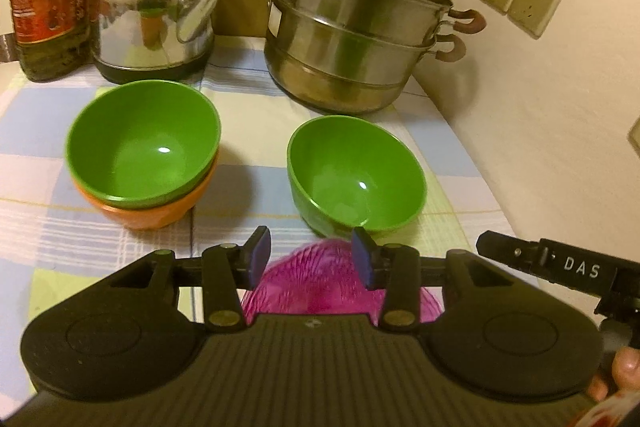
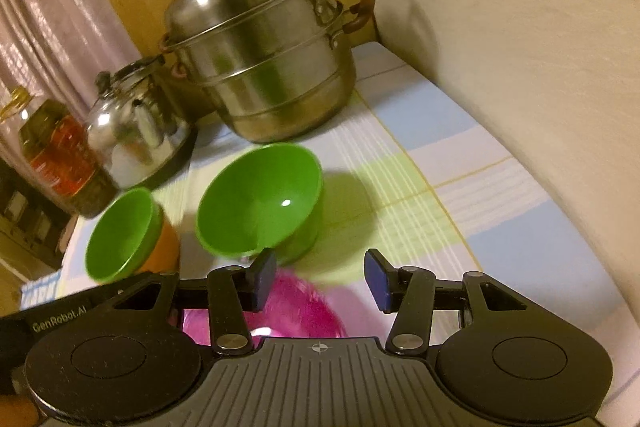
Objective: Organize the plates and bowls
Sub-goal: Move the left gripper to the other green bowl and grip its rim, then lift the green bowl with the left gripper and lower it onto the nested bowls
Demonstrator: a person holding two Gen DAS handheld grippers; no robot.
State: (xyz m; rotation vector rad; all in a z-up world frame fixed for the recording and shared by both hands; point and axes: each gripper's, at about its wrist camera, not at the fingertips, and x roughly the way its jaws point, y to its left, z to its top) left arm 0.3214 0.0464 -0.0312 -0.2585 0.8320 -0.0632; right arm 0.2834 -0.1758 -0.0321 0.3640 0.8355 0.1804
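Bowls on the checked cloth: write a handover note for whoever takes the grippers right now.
Left gripper: open, holding nothing, above the pink dish.
Right gripper: open, holding nothing, over the same pink dish.
Done: one green bowl nested in the orange bowl.
Left: the single green bowl stands apart by the steamer pot; it probably goes on that stack. The pink dish is unsorted.

Green bowl (image 1: 356, 175) upright – nr stacked bowls (image 1: 144, 155)
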